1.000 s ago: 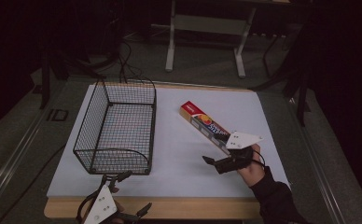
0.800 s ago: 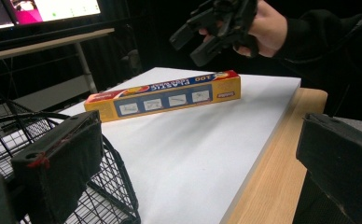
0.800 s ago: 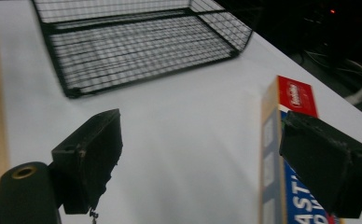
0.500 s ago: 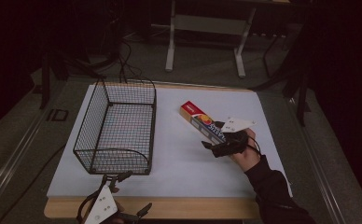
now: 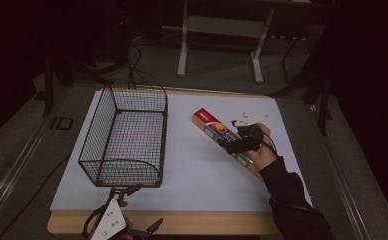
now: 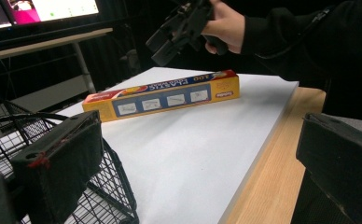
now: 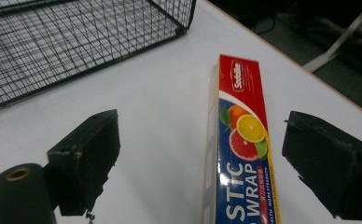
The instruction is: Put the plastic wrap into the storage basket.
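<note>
Plastic wrap box (image 5: 225, 141) lies flat just right of the wire basket (image 5: 127, 135). Your right gripper (image 7: 202, 158) hovers above it, jaws wide and empty, straddling its long axis. Your left gripper (image 6: 202, 158), also gaping empty, waits near the basket's front corner.

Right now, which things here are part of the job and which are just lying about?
Likely in the job:
box, under the open right gripper
basket, empty
left gripper, open, at the table's near edge

Just about:
metal stand
floor cables
monitor
</note>
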Motion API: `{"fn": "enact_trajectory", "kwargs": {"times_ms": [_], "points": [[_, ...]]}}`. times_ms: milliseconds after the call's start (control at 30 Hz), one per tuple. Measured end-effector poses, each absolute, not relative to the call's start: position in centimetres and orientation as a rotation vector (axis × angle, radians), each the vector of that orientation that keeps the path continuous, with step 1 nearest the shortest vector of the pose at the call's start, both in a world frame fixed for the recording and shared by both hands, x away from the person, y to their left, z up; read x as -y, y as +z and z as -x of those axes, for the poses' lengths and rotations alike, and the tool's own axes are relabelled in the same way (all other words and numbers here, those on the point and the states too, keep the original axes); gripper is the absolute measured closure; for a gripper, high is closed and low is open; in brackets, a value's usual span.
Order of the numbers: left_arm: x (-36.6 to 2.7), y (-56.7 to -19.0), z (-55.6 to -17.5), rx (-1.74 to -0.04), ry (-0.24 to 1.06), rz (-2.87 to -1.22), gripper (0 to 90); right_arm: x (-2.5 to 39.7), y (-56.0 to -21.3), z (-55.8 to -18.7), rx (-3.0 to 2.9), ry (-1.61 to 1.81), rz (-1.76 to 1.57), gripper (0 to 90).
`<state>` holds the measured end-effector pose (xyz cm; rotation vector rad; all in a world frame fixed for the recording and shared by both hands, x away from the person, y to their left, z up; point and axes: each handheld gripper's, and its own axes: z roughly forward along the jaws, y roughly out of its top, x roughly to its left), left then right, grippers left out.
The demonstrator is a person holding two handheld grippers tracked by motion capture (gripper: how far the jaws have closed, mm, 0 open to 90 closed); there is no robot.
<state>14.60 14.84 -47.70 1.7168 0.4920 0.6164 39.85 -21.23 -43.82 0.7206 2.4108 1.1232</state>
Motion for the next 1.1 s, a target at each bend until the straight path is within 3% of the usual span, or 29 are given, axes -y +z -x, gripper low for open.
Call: {"fn": "enact_trajectory", "kwargs": {"times_ms": [733,1100], "points": [[-14.9,-47.7,-14.6,-0.489,0.611,-1.725,1.3,21.5,-45.9,-45.4,-2.574,0.886,-0.982,9.0],[-14.9,-47.8,-14.6,-0.49,0.609,-1.725,1.3,21.4,-47.8,-47.3,-2.704,0.603,-1.134,9.2]]}}
